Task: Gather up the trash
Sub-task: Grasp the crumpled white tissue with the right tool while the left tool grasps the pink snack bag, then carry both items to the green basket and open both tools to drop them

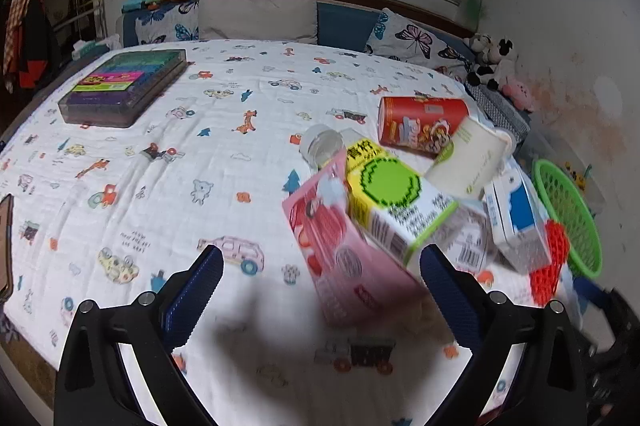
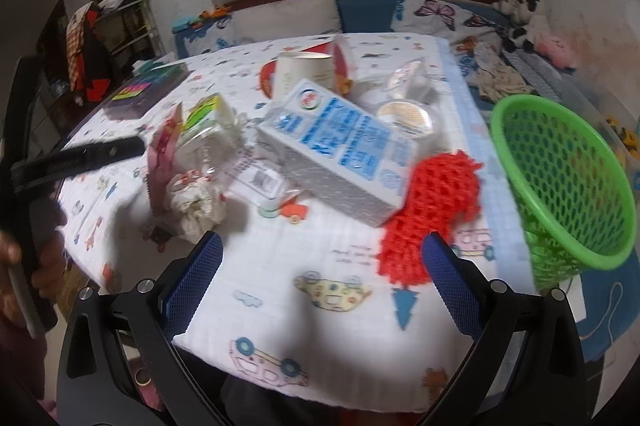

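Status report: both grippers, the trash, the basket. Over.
Left gripper open, empty. Right gripper open, empty, near red foam net. Trash pile on table, milk carton on top. Green basket at right, tilted, nothing visible inside. Nothing blocking.

Cartoon-print cloth (image 1: pixel 224 153), cartons (image 2: pixel 336 149), green basket (image 2: pixel 568 177)

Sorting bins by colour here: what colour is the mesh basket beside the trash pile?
Bright green basket, clearest in the right wrist view.

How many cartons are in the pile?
3: a pink carton at the pile's left, a yellow-green carton leaning on it, a blue-white carton beside the red net. More may be hidden underneath.
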